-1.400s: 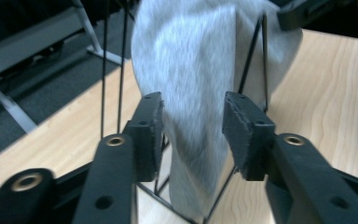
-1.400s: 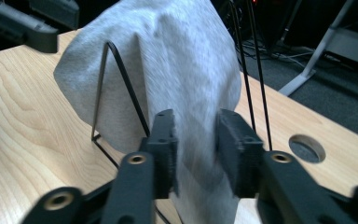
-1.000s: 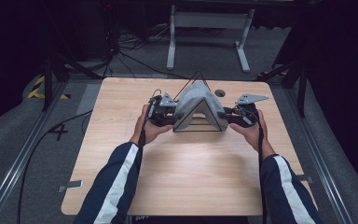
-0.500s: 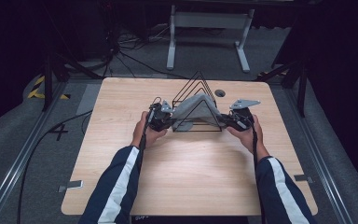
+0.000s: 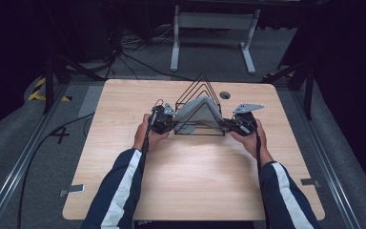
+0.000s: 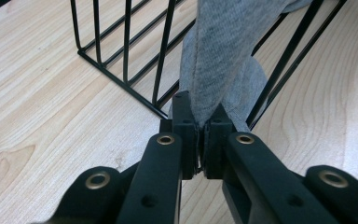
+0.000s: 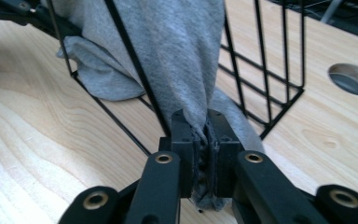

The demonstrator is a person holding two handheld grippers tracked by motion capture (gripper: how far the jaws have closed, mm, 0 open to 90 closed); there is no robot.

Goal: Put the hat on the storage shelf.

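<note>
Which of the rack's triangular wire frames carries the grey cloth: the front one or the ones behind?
The front frame, nearest the person: the grey cloth drapes over its peak, while the frames behind stand bare.

grey cloth draped over black wire rack | left gripper + right gripper at cloth ends | bench mid-back
</note>
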